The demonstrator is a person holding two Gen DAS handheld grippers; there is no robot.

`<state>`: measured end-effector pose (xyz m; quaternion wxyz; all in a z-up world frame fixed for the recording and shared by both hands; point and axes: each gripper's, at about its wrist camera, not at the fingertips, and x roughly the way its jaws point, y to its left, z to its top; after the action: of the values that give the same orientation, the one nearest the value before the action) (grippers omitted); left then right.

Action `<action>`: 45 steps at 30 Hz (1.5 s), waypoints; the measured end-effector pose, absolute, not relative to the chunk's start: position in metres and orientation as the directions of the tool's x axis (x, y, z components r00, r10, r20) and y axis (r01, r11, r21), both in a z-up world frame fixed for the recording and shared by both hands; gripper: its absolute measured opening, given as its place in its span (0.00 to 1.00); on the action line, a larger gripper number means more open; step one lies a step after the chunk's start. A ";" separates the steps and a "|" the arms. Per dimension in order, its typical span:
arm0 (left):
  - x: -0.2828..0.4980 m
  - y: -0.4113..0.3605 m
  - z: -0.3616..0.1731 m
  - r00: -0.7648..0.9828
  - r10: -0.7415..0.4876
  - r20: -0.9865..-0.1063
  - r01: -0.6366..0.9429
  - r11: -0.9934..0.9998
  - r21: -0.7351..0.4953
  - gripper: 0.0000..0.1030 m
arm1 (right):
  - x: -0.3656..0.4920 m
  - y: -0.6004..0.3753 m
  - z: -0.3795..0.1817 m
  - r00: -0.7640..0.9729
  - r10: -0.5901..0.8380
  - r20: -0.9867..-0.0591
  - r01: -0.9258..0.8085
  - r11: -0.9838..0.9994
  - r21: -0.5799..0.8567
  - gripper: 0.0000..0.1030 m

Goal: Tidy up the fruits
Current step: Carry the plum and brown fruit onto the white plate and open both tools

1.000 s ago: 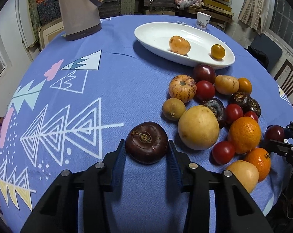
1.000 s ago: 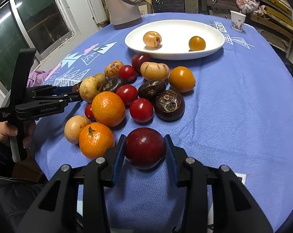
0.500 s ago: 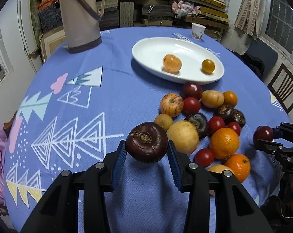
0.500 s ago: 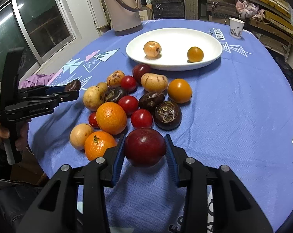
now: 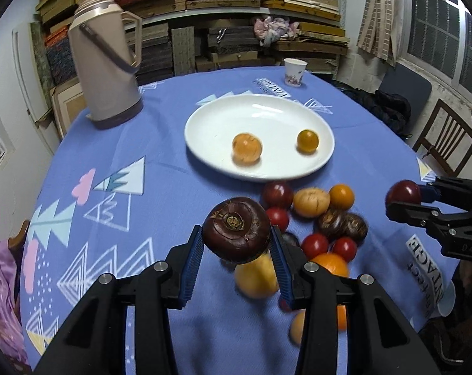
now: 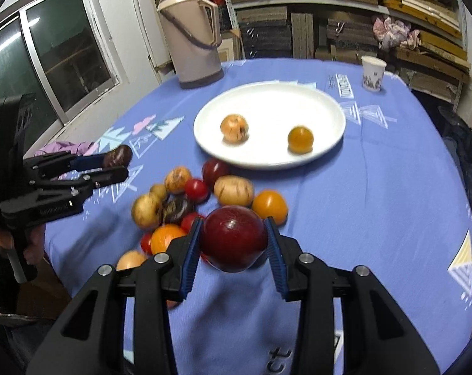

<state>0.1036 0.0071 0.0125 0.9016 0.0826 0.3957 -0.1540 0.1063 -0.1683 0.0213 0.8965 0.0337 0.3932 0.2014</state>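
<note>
My left gripper is shut on a dark brown water chestnut, held in the air above the blue tablecloth. My right gripper is shut on a dark red plum, also lifted off the cloth. A pile of loose fruit lies between the grippers and the white plate. On the plate sit a speckled orange fruit and a small orange one. Each gripper shows in the other's view: the right gripper at the right edge, the left gripper at the left.
A beige thermos stands at the back left of the round table, and a paper cup at the far edge. A wooden chair is off the table's right side. Stacked boards fill the shelves behind. A hand holds the left gripper's handle.
Both grippers have risen off the table, each carrying its fruit. The fruit pile and plate now look farther below and ahead.
</note>
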 end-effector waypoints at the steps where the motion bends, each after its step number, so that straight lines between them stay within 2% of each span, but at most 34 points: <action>1: 0.107 0.005 0.013 0.639 -0.220 -0.737 0.350 0.936 0.025 0.42 | 0.111 -0.169 0.024 0.615 0.386 -0.688 -0.330 0.918 0.220 0.38; 11: 0.147 -0.008 0.013 0.639 -0.240 -0.731 0.361 0.932 0.010 0.42 | 0.157 -0.171 0.033 0.628 0.374 -0.682 -0.289 0.926 0.242 0.38; 16: 0.176 -0.015 0.011 0.635 -0.230 -0.738 0.360 0.933 0.019 0.42 | 0.186 -0.168 0.024 0.608 0.371 -0.702 -0.271 0.928 0.256 0.38; 24: 0.235 -0.018 -0.012 0.567 -0.232 -0.791 0.316 0.947 -0.051 0.42 | 0.237 -0.159 -0.002 0.562 0.365 -0.742 -0.243 0.930 0.274 0.38; 36: 0.261 -0.020 -0.030 0.532 -0.232 -0.815 0.297 0.952 -0.077 0.43 | 0.267 -0.158 -0.030 0.503 0.365 -0.783 -0.191 0.931 0.311 0.40; 37: 0.262 -0.020 -0.030 0.533 -0.231 -0.814 0.297 0.952 -0.076 0.44 | 0.268 -0.160 -0.030 0.508 0.363 -0.781 -0.178 0.932 0.317 0.49; 38: 0.261 -0.021 -0.029 0.534 -0.234 -0.813 0.298 0.951 -0.077 0.50 | 0.268 -0.161 -0.029 0.517 0.355 -0.779 -0.166 0.934 0.315 0.56; 41: 0.254 -0.024 -0.020 0.559 -0.222 -0.799 0.299 0.953 -0.055 0.76 | 0.262 -0.165 -0.022 0.543 0.361 -0.758 -0.161 0.931 0.327 0.59; 45: 0.241 -0.022 -0.007 0.597 -0.206 -0.775 0.310 0.951 -0.014 0.76 | 0.242 -0.172 -0.005 0.591 0.356 -0.724 -0.168 0.932 0.321 0.71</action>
<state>0.2412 -0.0223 -0.0072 0.8916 0.0608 0.4247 -0.1447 0.2417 -0.1725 -0.0049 0.8851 0.1097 0.4274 0.1480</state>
